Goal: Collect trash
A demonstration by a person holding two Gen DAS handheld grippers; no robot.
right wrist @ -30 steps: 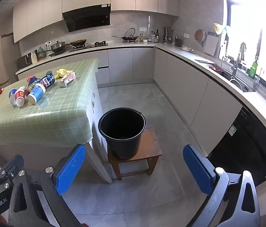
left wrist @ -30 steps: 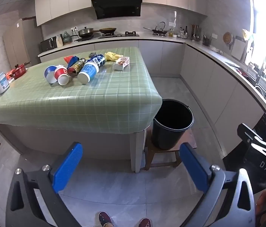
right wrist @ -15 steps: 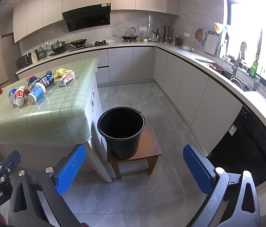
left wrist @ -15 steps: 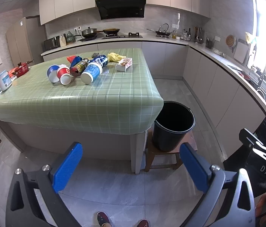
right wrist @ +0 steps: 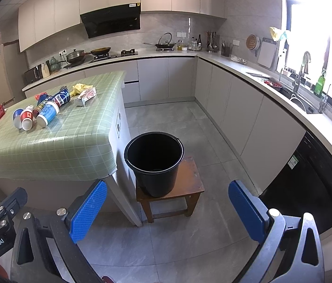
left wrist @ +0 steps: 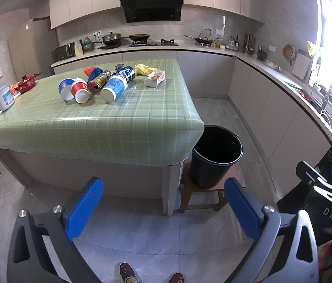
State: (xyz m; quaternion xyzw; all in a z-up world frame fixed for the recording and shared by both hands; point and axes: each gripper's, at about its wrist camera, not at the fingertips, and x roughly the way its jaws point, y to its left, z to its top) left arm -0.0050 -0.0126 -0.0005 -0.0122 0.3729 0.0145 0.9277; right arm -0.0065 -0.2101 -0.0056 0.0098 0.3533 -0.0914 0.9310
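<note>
With the left claw (left wrist: 161,202) and the right claw (right wrist: 167,206) both wide open and holding nothing, it seems best to approach the table (left wrist: 109,127) and grasp one cup (left wrist: 114,87) across its body, because the black bucket (right wrist: 154,162) on the stool (right wrist: 190,184) looks empty.

Ahead of my left gripper (left wrist: 162,206) and to its left stands the island table (left wrist: 109,127). On its far half lies a cluster of cups and cans (left wrist: 96,85), with a small carton (left wrist: 155,78) to their right and a crumpled wrapper (left wrist: 143,68) just behind it. Straight ahead of my right gripper (right wrist: 167,208) a bucket (right wrist: 154,162) sits on a low stool (right wrist: 189,184), just beside the island's near right corner.
</note>
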